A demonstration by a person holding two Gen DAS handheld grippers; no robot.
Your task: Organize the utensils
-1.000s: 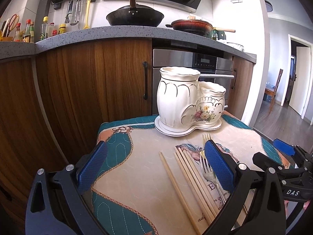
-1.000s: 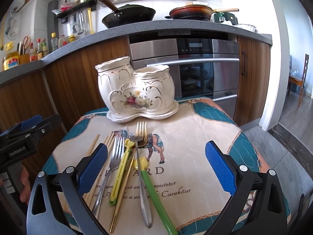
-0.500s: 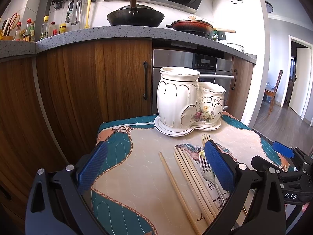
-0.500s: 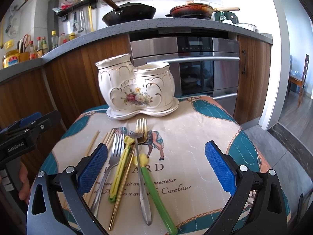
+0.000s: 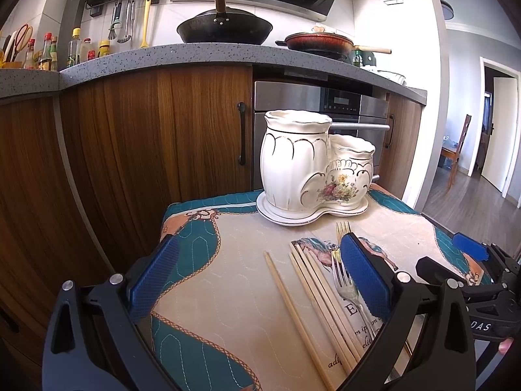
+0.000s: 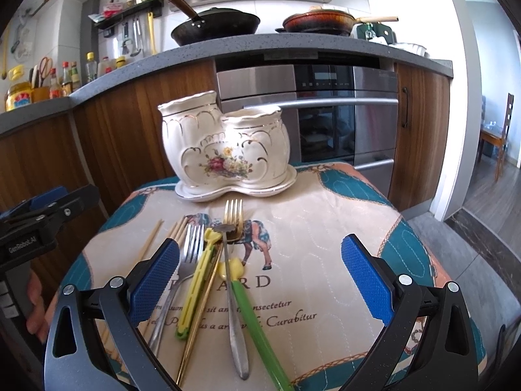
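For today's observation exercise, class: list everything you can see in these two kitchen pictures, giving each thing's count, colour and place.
Ceramic utensil holder: one, cream with floral print, two compartments, on its saucer at the cloth's far end.
Chopsticks: several, pale wood, lying left of the forks.
Forks: one silver, one gold, on the cloth.
Green-handled utensils: two, one yellow-green, one green with yellow head, among the cutlery.
Silver utensil: one, lying across the pile; type unclear.
Tablecloth: one, beige and teal, covering the table.
Wok: one, black, on the counter.
Frying pan: one, reddish, beside the wok.
Oven: one, steel, under the counter.
Left gripper: black, blue fingers, open.
Right gripper: same, open.
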